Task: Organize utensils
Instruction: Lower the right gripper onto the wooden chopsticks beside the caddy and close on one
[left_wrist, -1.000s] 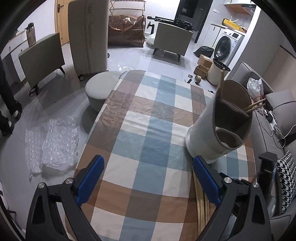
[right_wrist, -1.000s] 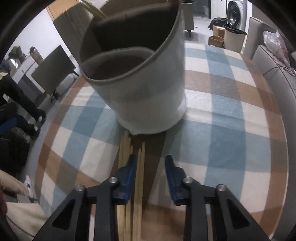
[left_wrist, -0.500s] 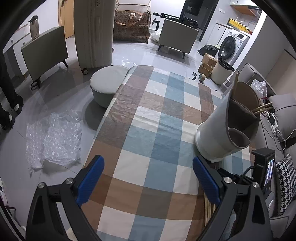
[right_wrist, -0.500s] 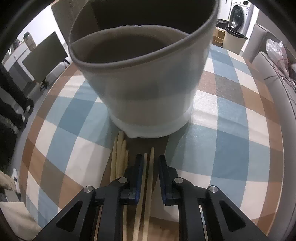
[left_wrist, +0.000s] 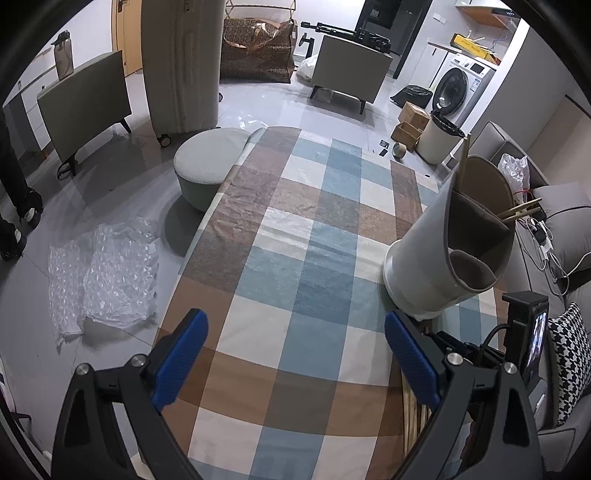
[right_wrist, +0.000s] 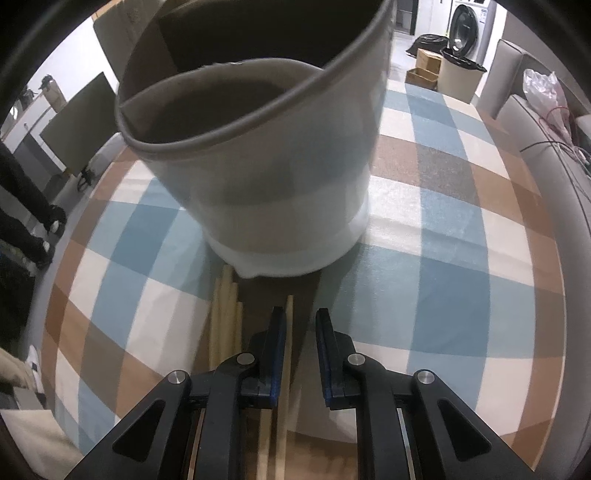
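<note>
Over on the left, bubble wrap (left_wrist: 103, 273) lies crumpled on the floor, with a round grey stool (left_wrist: 207, 166) just beside the bench (left_wrist: 295, 236) and its checked cloth. The left gripper (left_wrist: 293, 350) hangs above the near end of that cloth, blue pads spread wide, nothing between them. Moving right, the white utensil holder (left_wrist: 439, 258) stands on the bench's right side, brown lining showing; a few chopsticks poke out of its far compartment, the near compartment looks dark. At its foot, loose chopsticks (right_wrist: 225, 317) lie side by side on the cloth, tips just short of the holder's base (right_wrist: 295, 254). The right gripper (right_wrist: 300, 332) sits low over them, jaws narrowed to a small gap. One single chopstick (right_wrist: 288, 332) runs along the inside of the left finger; whether it is actually clamped, I cannot tell. Far right, a grey sofa (right_wrist: 546, 133).
</note>
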